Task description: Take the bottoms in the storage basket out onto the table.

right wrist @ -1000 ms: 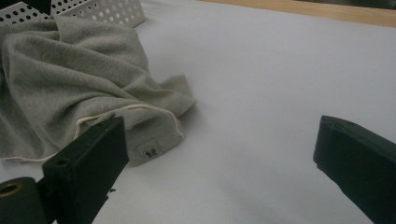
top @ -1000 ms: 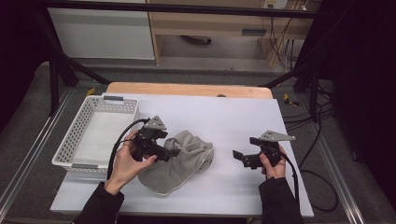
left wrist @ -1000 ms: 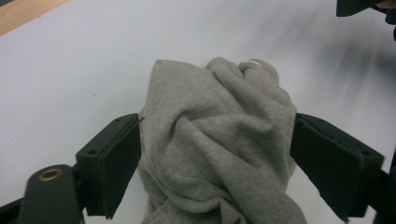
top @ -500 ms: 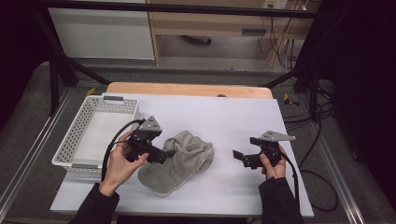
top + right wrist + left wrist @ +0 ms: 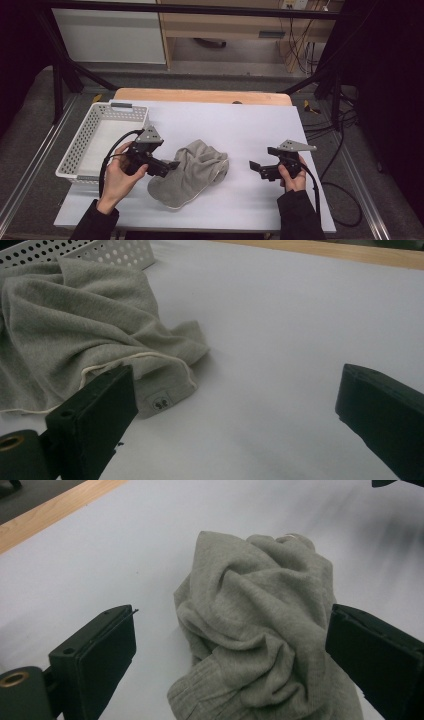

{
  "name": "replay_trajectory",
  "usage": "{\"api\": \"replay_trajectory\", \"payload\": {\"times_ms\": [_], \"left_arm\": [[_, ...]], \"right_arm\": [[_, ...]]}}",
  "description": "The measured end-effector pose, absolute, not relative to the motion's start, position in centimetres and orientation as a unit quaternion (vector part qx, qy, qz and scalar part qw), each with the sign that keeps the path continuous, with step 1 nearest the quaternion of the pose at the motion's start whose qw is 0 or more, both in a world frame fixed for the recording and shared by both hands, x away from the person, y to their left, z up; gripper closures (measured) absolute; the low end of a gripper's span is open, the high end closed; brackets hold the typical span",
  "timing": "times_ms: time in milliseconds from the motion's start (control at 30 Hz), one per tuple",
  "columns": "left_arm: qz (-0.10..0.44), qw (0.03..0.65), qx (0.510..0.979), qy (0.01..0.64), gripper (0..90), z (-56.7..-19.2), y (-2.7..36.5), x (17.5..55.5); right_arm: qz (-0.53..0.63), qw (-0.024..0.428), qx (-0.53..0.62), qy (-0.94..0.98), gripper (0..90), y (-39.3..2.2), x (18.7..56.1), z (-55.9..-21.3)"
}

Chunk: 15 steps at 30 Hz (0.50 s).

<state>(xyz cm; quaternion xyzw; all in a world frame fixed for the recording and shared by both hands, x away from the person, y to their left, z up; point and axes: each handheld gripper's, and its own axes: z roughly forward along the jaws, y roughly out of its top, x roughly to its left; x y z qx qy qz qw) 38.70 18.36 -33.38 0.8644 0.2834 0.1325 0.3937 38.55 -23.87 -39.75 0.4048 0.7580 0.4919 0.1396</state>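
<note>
Garment: a grey knitted top [image 5: 192, 172] lies crumpled on the white table [image 5: 250, 130], near the middle and a little toward the person's left.
Long axis: in the high view it runs on a slant, from the near-left end by the table's front to the far-right end toward the middle.
Ends: the near-left end spreads flat with a pale edge; the far-right end is bunched in folds.
Detail: in the right gripper view a pale-trimmed hem [image 5: 135, 360] and a small label [image 5: 160, 402] face that gripper; which way the neck points cannot be told.
Left gripper [image 5: 172, 165]: held in the left hand [image 5: 117, 175], jaws wide apart, pointing at the garment's left side; in its own view the jaws stand either side of the bunched cloth [image 5: 260, 630], the right jaw just beside or over it, nothing clamped.
Right gripper [image 5: 255, 167]: held in the right hand [image 5: 292, 175], jaws apart, pointing left toward the garment, well clear of it, over bare table.
Basket: a white perforated basket [image 5: 80, 145] sits at the table's left edge, just beside the left gripper.
</note>
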Motion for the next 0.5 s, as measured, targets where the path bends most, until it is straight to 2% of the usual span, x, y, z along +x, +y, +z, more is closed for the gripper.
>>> {"api": "replay_trajectory", "payload": {"times_ms": [500], "left_arm": [[0.142, 0.397, 0.855, 0.303, 5.9, -33.7, 21.0, 38.5]], "right_arm": [[0.491, 0.139, 0.404, 0.759, 3.5, -23.9, 38.5, -39.7]]}}
